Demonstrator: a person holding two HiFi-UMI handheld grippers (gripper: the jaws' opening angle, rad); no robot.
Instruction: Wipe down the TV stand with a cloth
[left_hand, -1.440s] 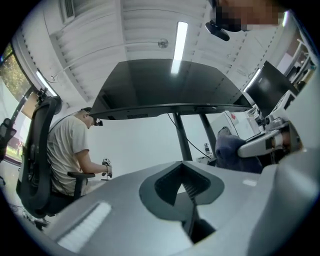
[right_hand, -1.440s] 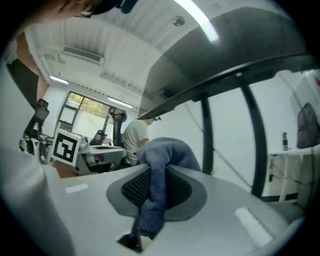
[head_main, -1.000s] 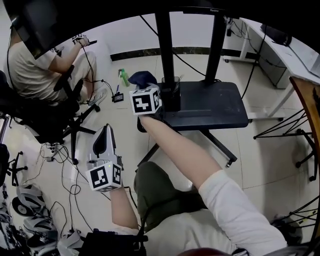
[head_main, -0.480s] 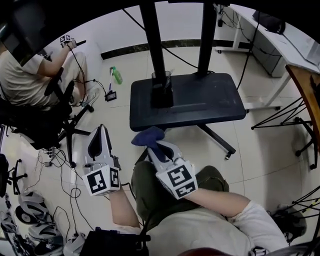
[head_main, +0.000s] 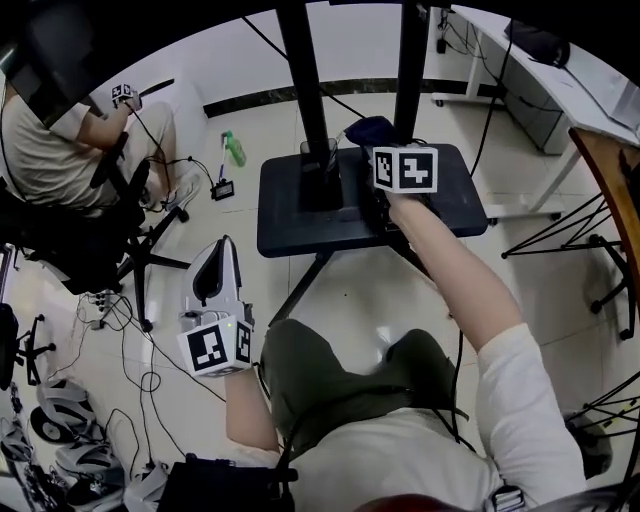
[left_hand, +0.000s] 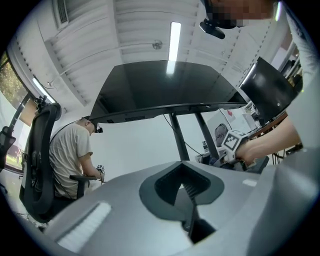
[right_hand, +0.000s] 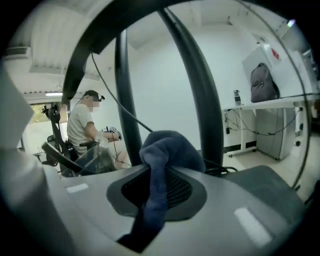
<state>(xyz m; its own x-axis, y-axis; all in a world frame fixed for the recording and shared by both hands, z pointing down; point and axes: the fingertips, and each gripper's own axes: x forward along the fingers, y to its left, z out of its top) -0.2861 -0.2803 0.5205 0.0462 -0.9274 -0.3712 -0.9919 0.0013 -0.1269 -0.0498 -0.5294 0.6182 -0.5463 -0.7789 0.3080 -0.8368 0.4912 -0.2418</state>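
Now, cloth in right tongs — over stand, left tongs (closed)

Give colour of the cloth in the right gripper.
Dark blue cloth, clearest in the right gripper view.

Sleeve: white, ending well behind the right cube.
Trousers: apparently olive.
Cubes: white, black square markers.
Shells: smooth grey.

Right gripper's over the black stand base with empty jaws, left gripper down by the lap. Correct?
Not empty: the right gripper is shut on a dark blue cloth, per the right gripper view. Rest holds: it's over the black stand base, left gripper down by the lap.
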